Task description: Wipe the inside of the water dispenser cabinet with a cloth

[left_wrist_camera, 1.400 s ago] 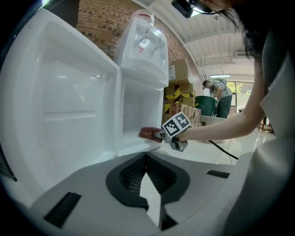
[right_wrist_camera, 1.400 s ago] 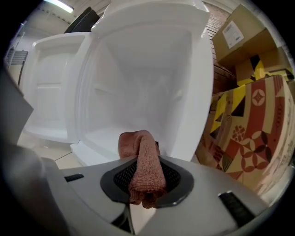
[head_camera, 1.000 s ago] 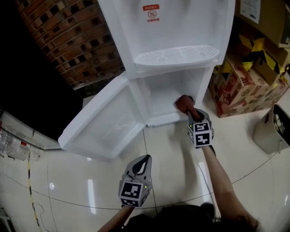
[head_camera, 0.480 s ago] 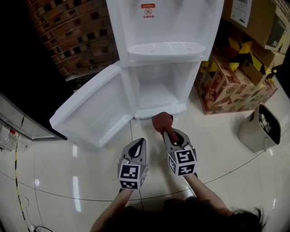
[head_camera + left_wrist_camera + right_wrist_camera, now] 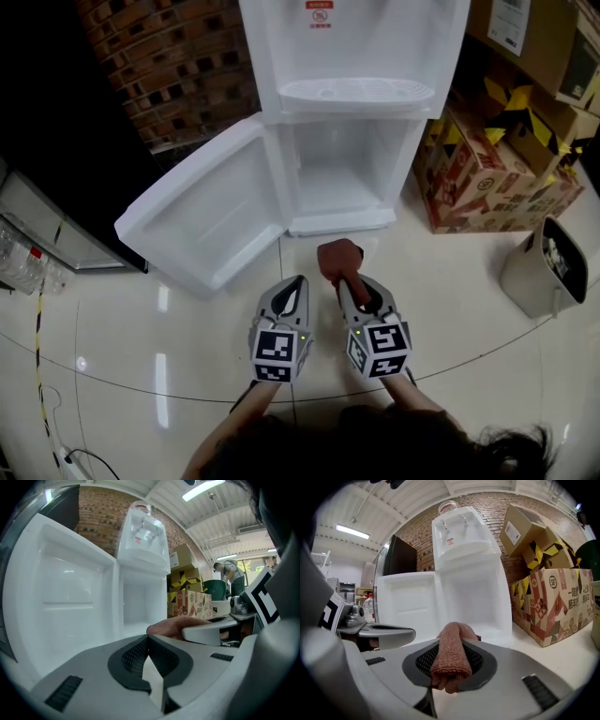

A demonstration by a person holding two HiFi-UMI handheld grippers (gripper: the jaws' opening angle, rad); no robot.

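Your right gripper (image 5: 344, 281) is clamped on the reddish-brown cloth (image 5: 337, 258). The fabric is folded into a thick roll that runs between the jaws and bulges out ahead of them. That forward wad looks deliberate: it gives you a soft face to press on the walls without the gripper's plastic touching them.

The cloth hangs over the floor (image 5: 450, 281), near of the cabinet (image 5: 337, 178) and outside it, roughly in line with the opening's middle. The cabinet sits in the lower half of the water dispenser (image 5: 352, 47). Its door (image 5: 206, 230) is swung wide to the left, so you have a straight reach in from where you hold the cloth.

Your left gripper (image 5: 296, 284) has its jaws pressed together with nothing between them. It sits just left of the right one and apart from the cloth, probably parked there because the wiping needs only one gripper.

Cardboard boxes (image 5: 487, 178) stand close on the dispenser's right, so I'd expect less elbow room on that side.
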